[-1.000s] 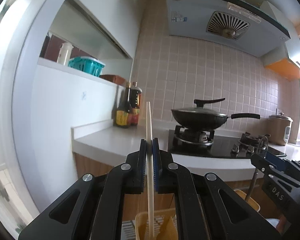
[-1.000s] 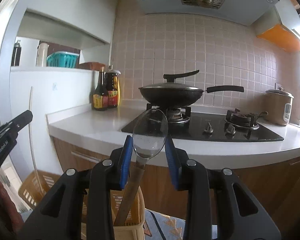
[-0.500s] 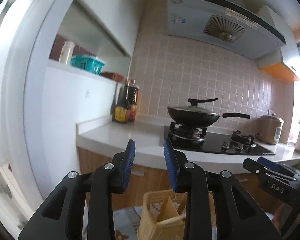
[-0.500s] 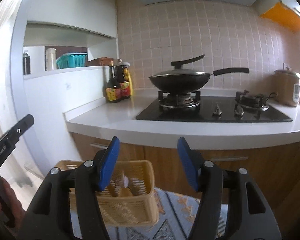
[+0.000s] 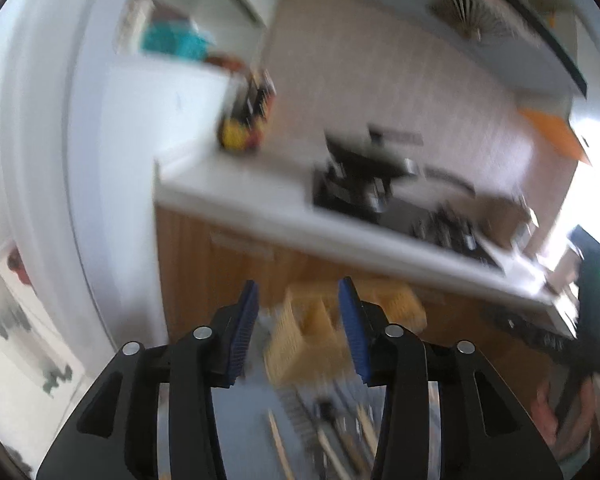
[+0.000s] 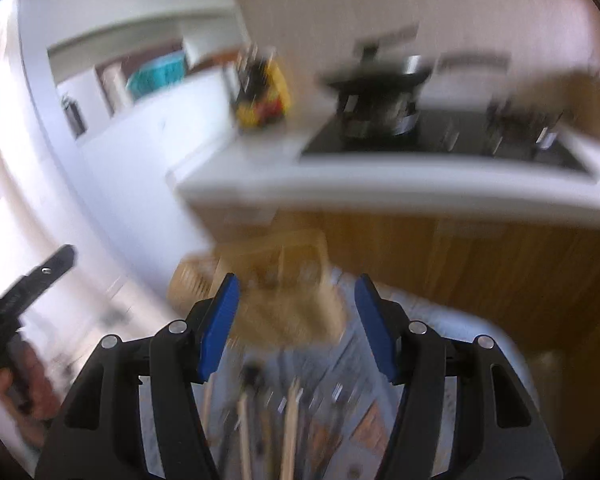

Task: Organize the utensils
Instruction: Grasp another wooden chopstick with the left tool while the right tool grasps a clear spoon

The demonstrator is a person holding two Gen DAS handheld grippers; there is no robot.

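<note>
Left tongs (image 5: 298,320): jaws apart and just been opening; nothing between the blue pads; the picture is blurred
Right tongs (image 6: 296,320): jaws spread wide, nothing gripped; the gap frames the basket from above and in front
Basket (image 5: 312,336): pale yellow, slatted, with dividers inside; it stands on the patterned mat; in the left wrist view it lies just beyond the tips of the left tongs, seen through the gap and partly hidden by the right-hand pad
Basket, right wrist view (image 6: 284,300): beyond the tips of the right tongs, apart from both pads; what it holds is too blurred to tell
Loose utensils (image 6: 290,420): several long pale wooden pieces and darker ones lie on the mat on the near side of the basket, below the right tongs; their kinds cannot be told
Loose utensils, left wrist view (image 5: 328,440): on the near side of the basket, under the left tongs
Mat (image 6: 440,344): bluish, patterned; it carries the basket
Cabinet (image 6: 480,272): wooden front, behind the basket
Bench (image 6: 380,184): white top, above and behind the basket
</note>
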